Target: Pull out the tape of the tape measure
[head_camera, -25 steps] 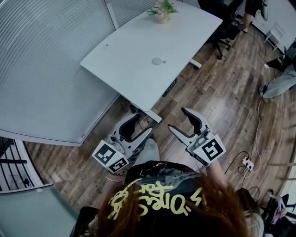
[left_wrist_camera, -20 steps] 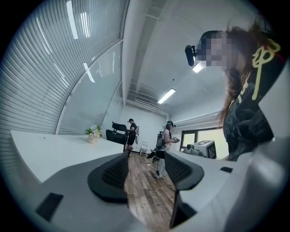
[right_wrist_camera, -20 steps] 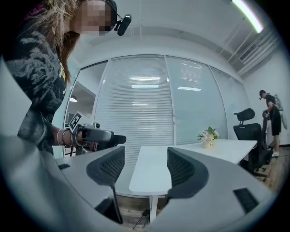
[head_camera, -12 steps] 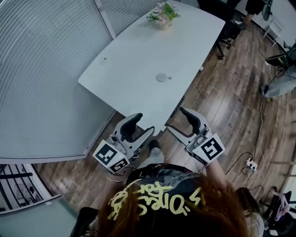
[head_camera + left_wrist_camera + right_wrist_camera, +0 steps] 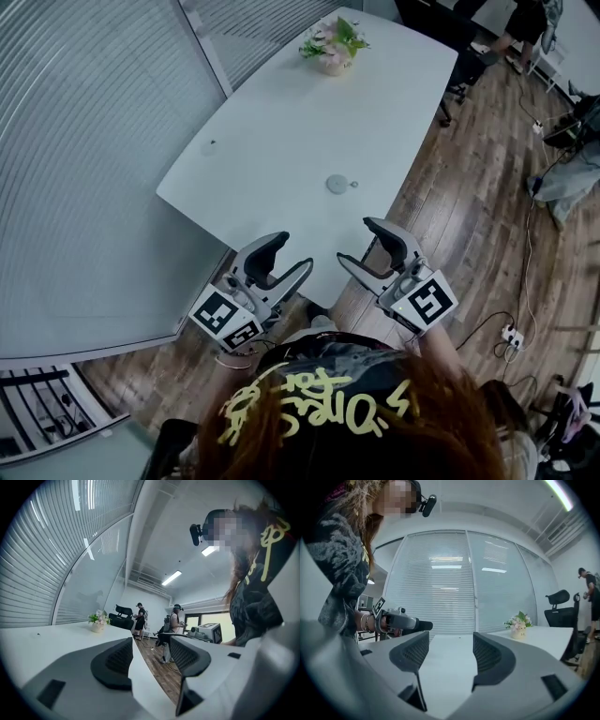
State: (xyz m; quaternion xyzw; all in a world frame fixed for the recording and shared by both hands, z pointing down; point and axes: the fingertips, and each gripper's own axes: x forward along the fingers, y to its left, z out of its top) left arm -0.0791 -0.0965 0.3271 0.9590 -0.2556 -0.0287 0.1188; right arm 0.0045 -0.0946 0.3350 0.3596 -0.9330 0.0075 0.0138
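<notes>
Wood-plank flooring runs under a long white table [image 5: 281, 122] beside a glass wall [image 5: 84, 141] covered with blinds. On the table's near half lies the small round tape measure [image 5: 337, 184], untouched. At the table's far end a pot [image 5: 330, 63] holds pink flowers [image 5: 331, 36] with green leaves. At the table's near edge, the left gripper [image 5: 291, 251] and right gripper [image 5: 357, 241] both hold their jaws apart, with nothing between them.
</notes>
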